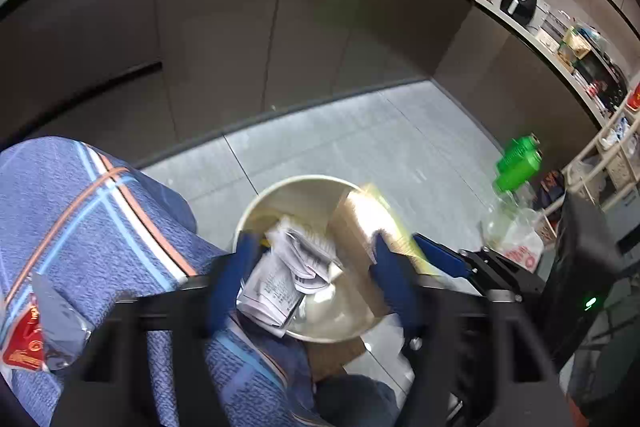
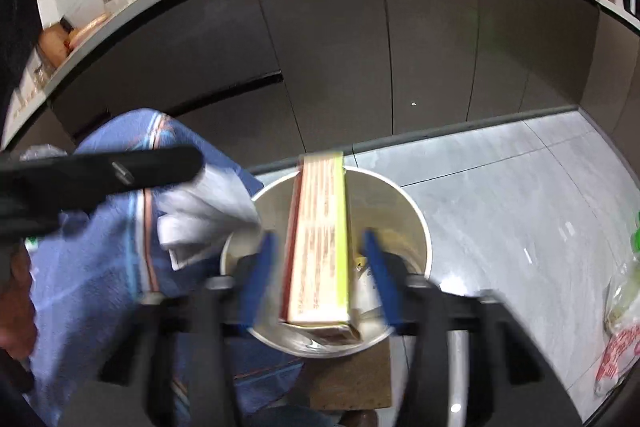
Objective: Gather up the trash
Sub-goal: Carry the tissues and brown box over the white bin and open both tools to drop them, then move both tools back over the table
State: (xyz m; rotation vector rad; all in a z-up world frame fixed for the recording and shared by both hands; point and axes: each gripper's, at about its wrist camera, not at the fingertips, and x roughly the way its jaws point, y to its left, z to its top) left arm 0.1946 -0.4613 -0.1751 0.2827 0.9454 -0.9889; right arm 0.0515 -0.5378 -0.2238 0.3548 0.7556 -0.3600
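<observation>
Tools (image 1: 316,267) (image 2: 320,267) gape over bin (image 2: 420,227) holding carton (image 2: 320,247), paper (image 1: 288,267).

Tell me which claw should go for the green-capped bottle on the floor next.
Right, probably. Both claws, left claw and right claw, hang open over the bin. The bottle lies on the right claw's side, at the right edge of both views.

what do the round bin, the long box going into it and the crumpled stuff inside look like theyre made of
Bin: probably smooth plastic or coated metal; its pale wall shows a soft sheen. Box: printed cardboard, going by its sharp folded edges, matte brown face and yellow side. Crumpled stuff: thin printed paper, creased and folded, with fine text.
</observation>
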